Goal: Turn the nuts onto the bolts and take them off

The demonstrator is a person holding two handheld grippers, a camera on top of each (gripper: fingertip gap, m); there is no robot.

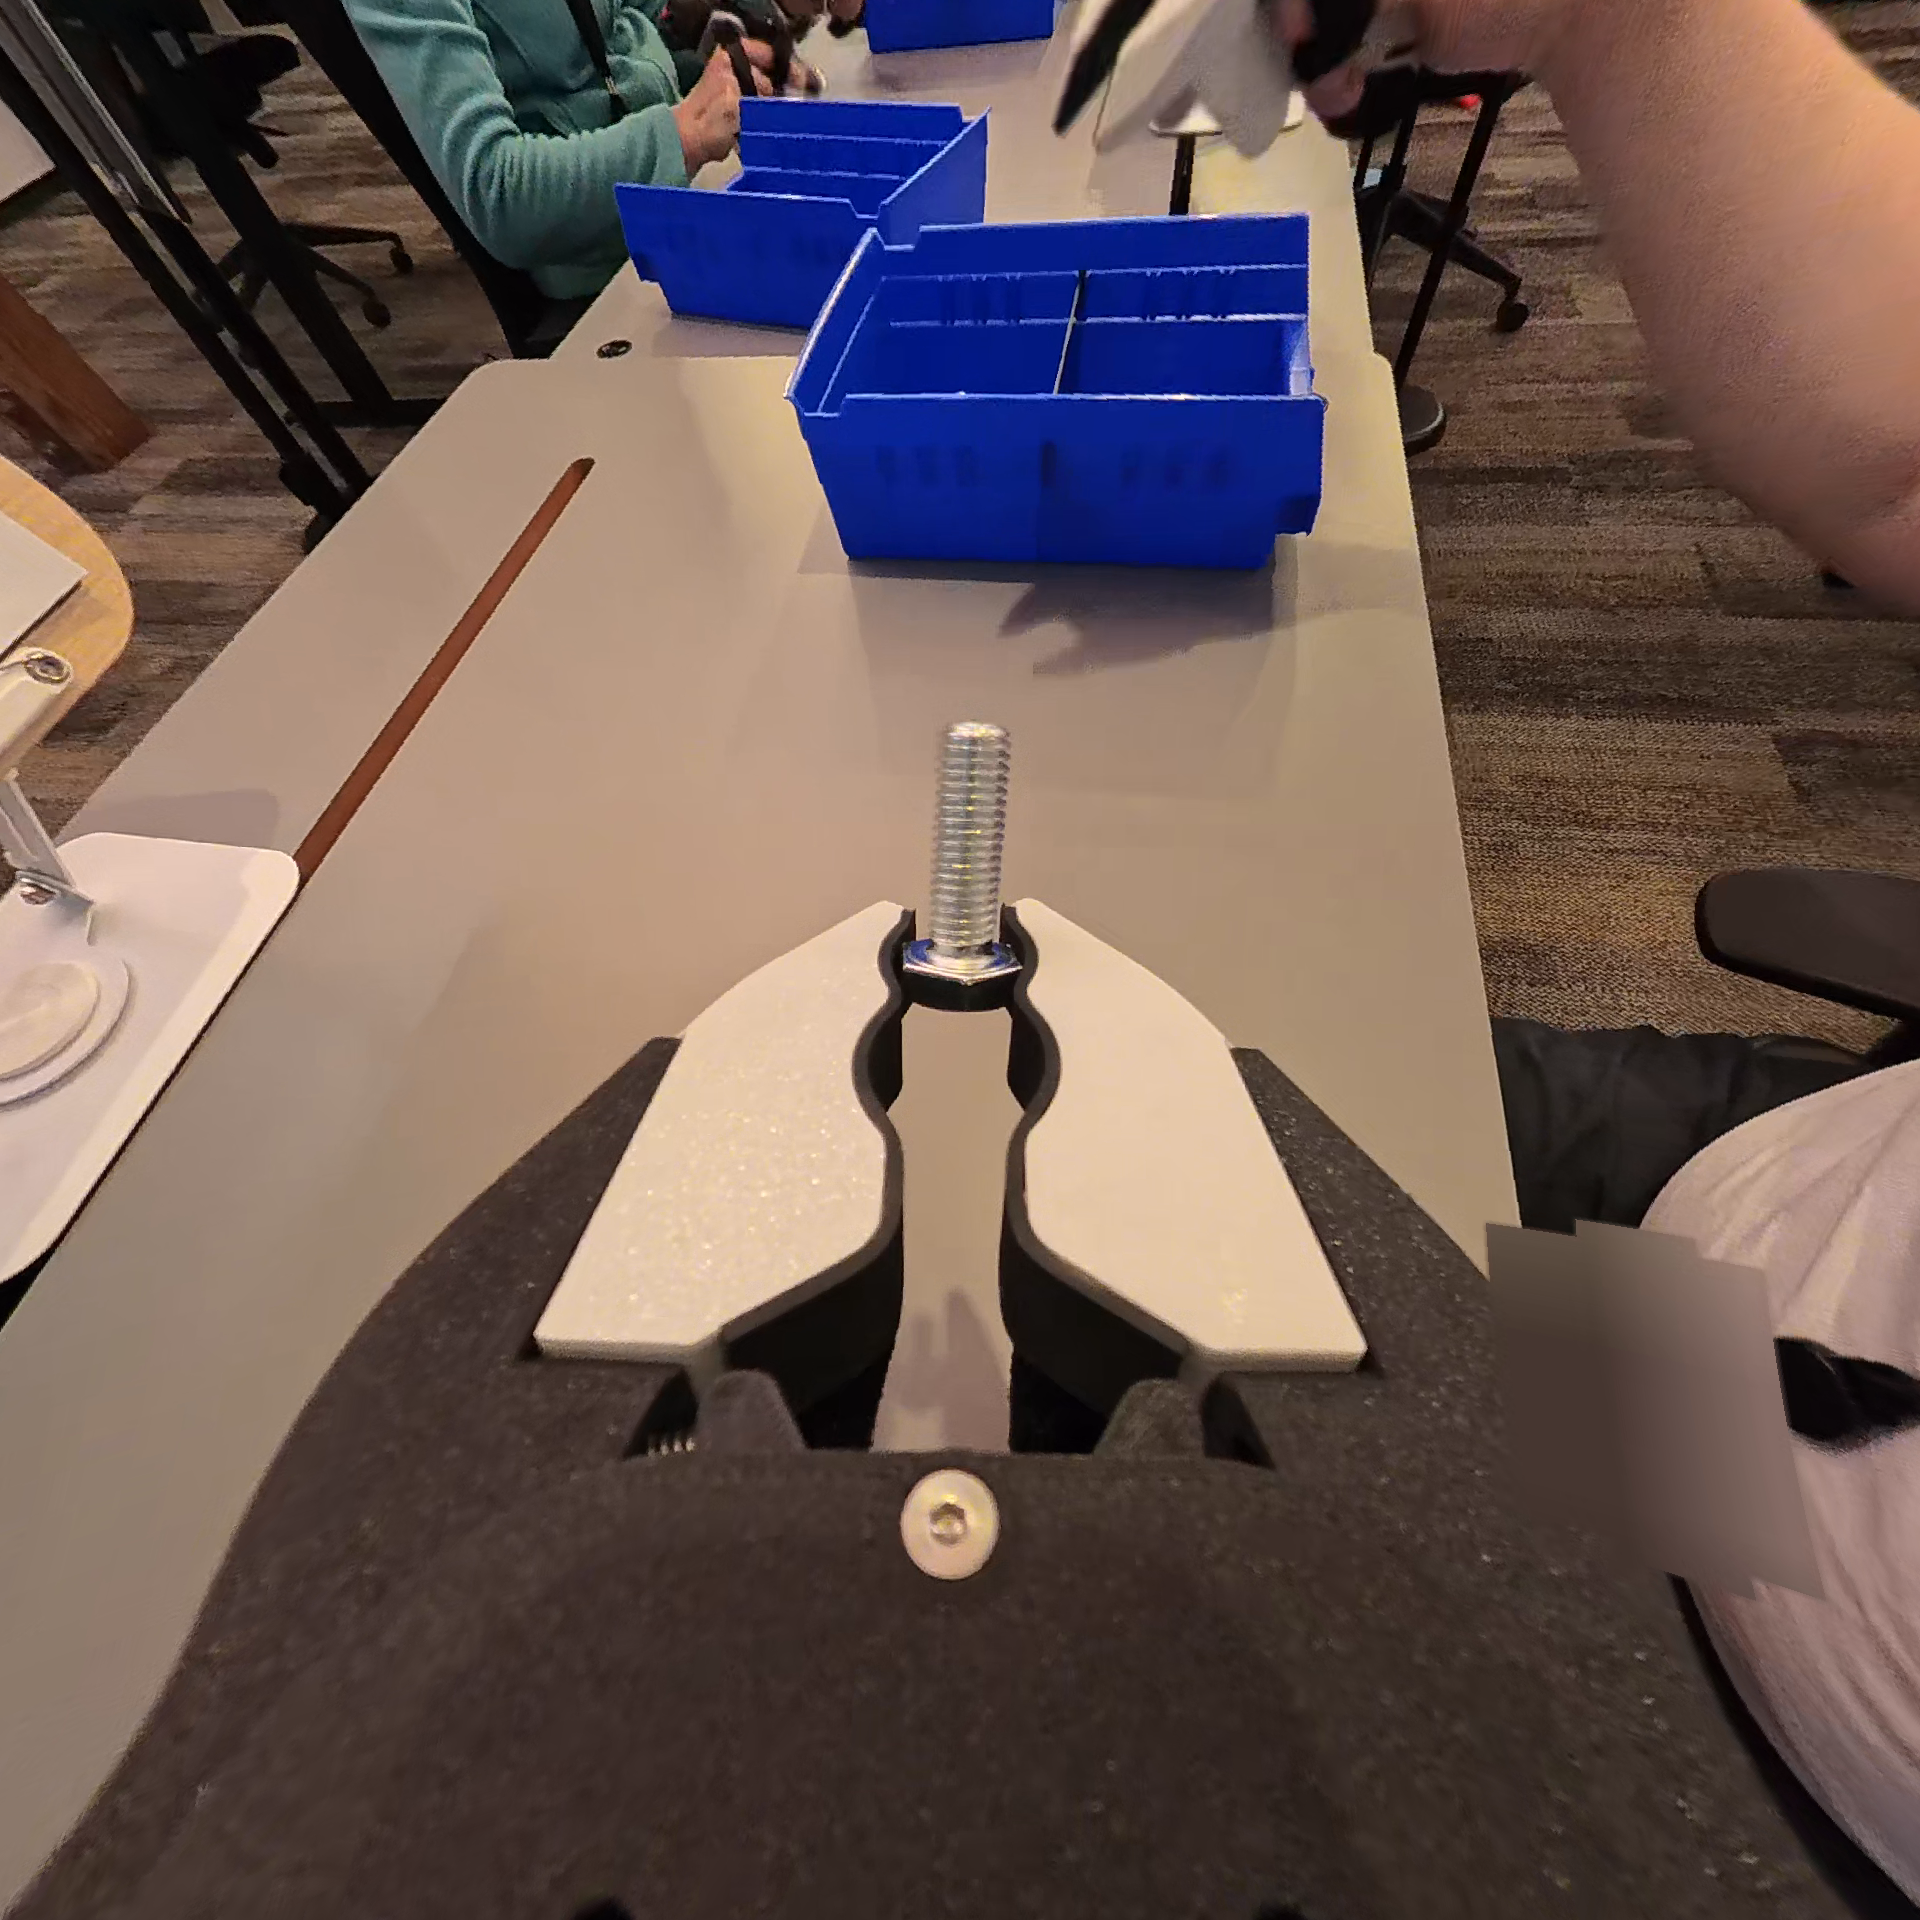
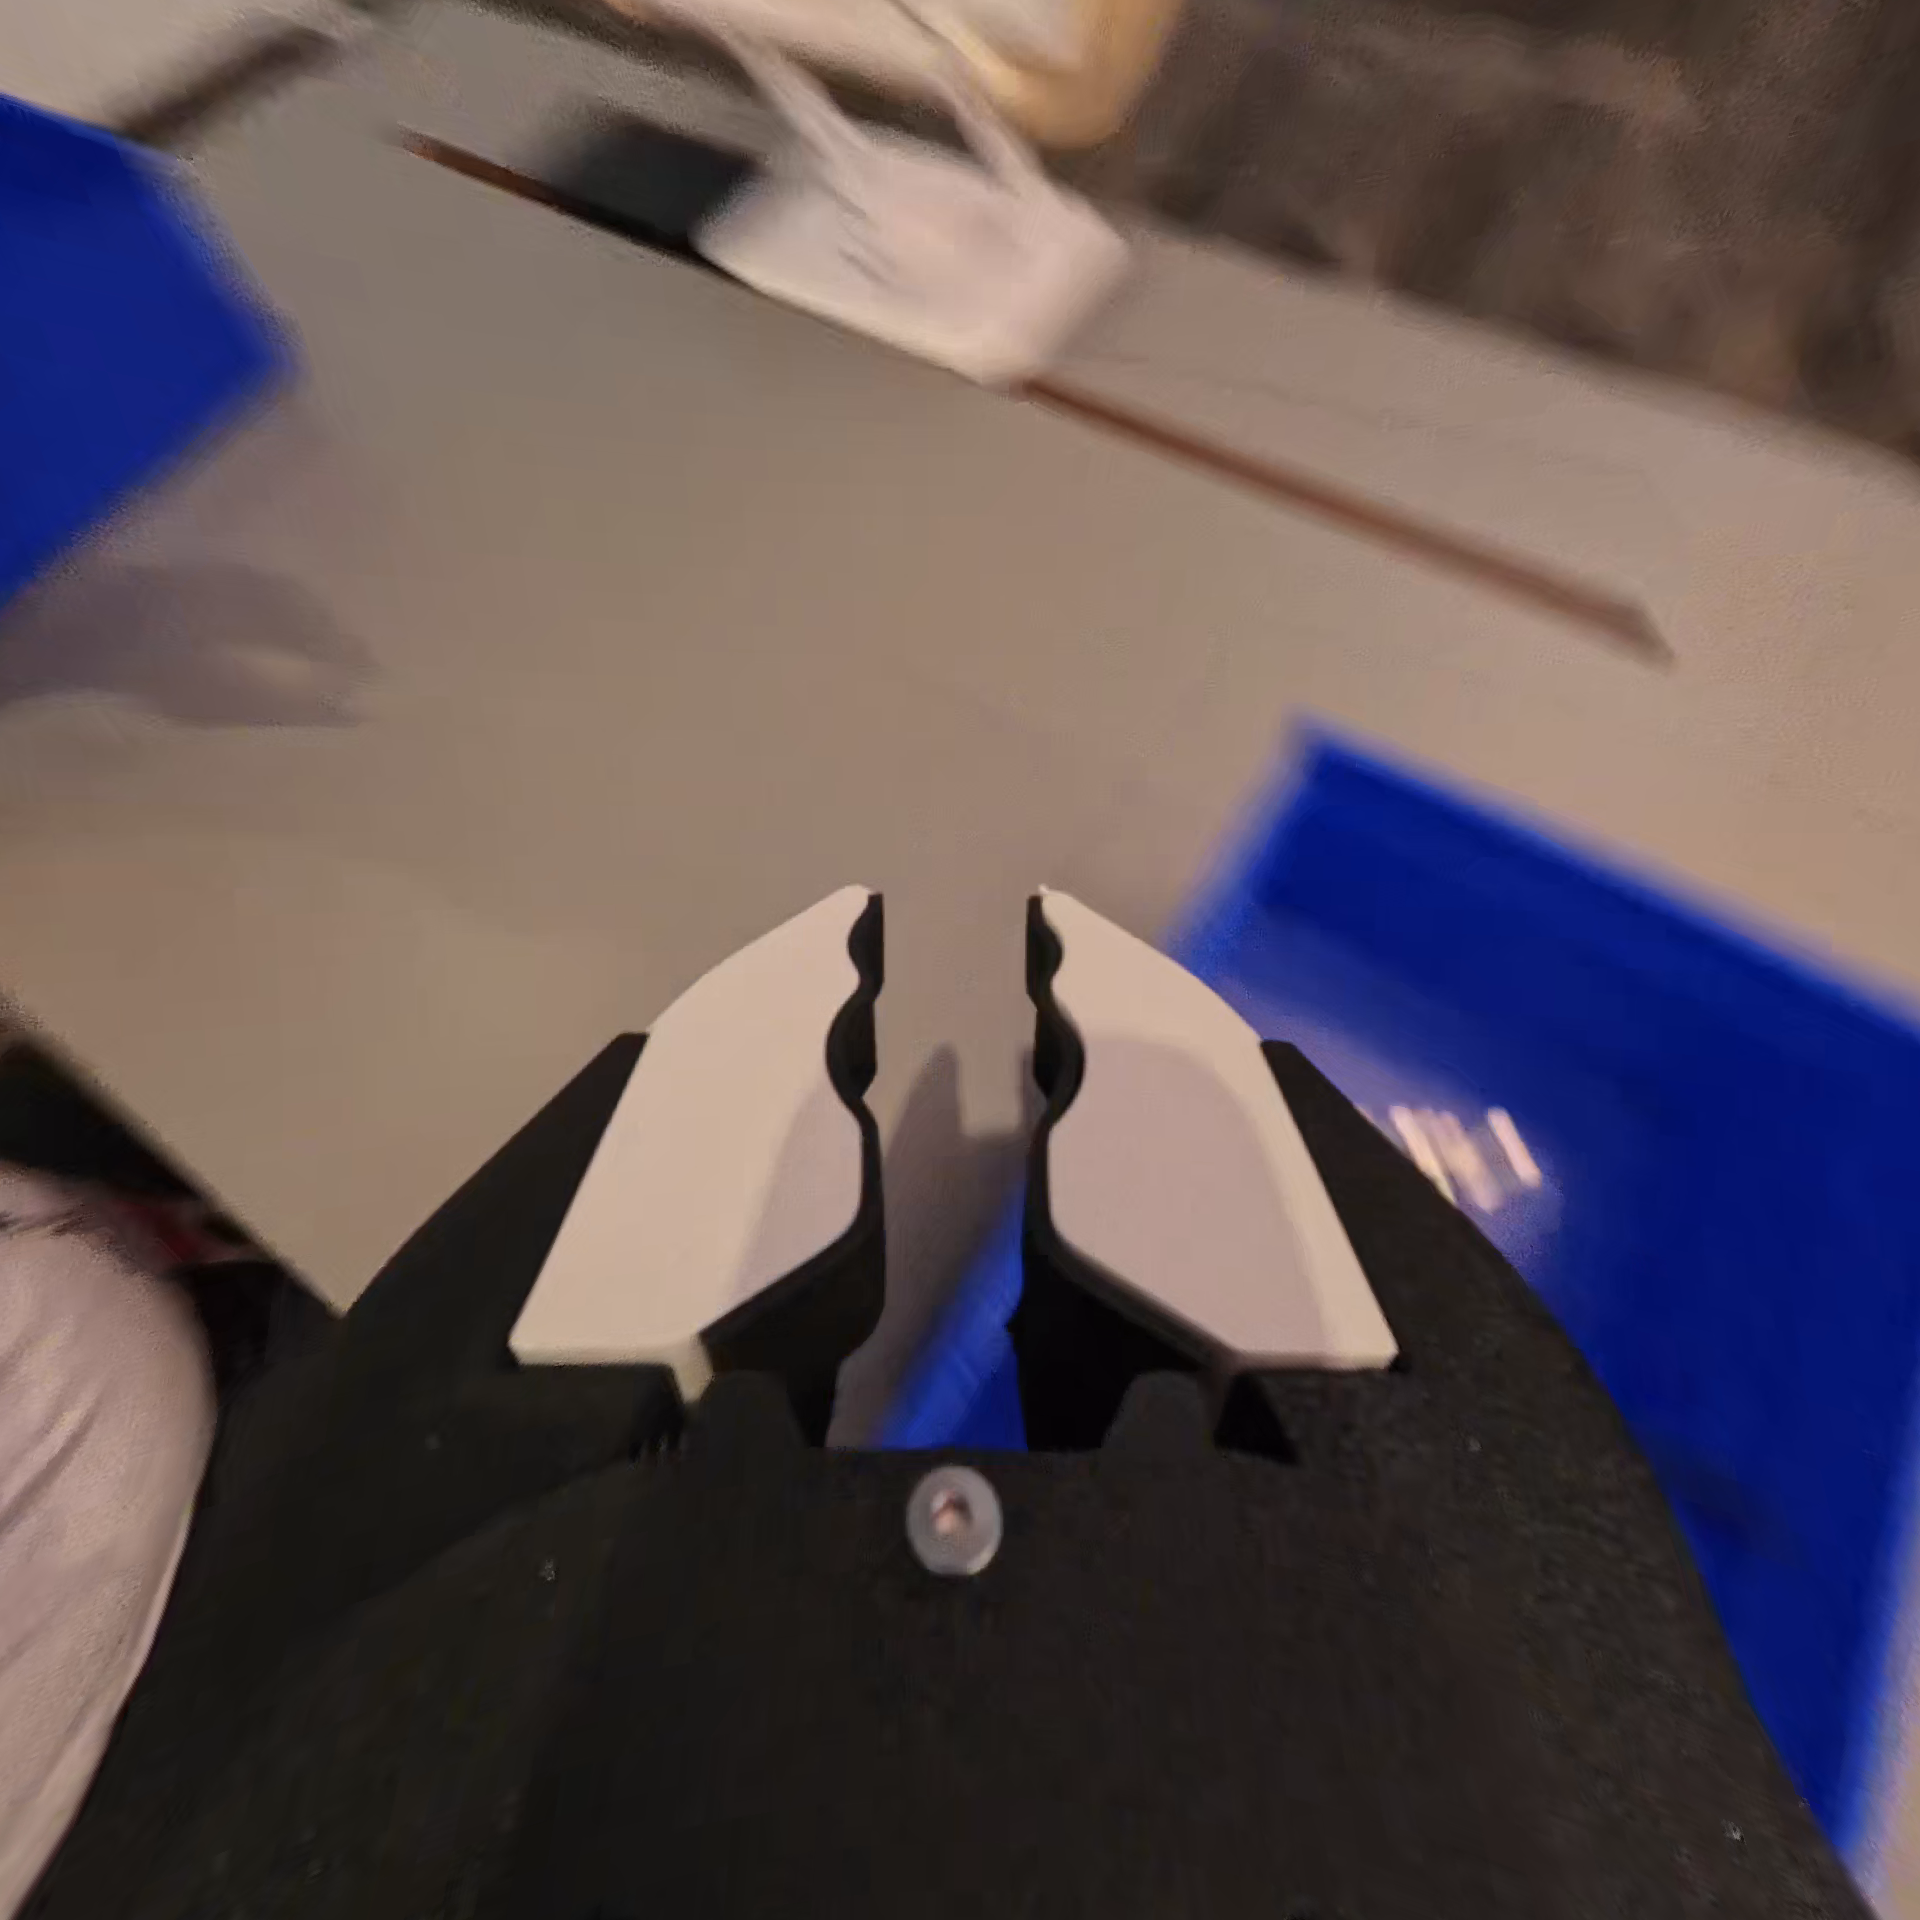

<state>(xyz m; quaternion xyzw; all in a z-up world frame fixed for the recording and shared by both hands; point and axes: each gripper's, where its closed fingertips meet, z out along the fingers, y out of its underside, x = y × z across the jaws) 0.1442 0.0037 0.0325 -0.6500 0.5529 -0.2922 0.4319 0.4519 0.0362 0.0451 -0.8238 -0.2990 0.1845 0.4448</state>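
Near the table's (image 1: 623,727) front edge, the left gripper (image 1: 956,935) clenches a bolt (image 1: 972,821) by its head. The right gripper (image 2: 954,904) is released, holding nothing, over the table beside a blue bin (image 2: 1558,1039).

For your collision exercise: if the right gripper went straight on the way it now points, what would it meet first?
Probably the bare grey table. The right gripper is open and empty, nothing stands ahead of it, and blur makes depth uncertain.

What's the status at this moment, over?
Left gripper shut on bolt head, shank upright. Right gripper open, empty, blurred above blue bin. No nut visible.
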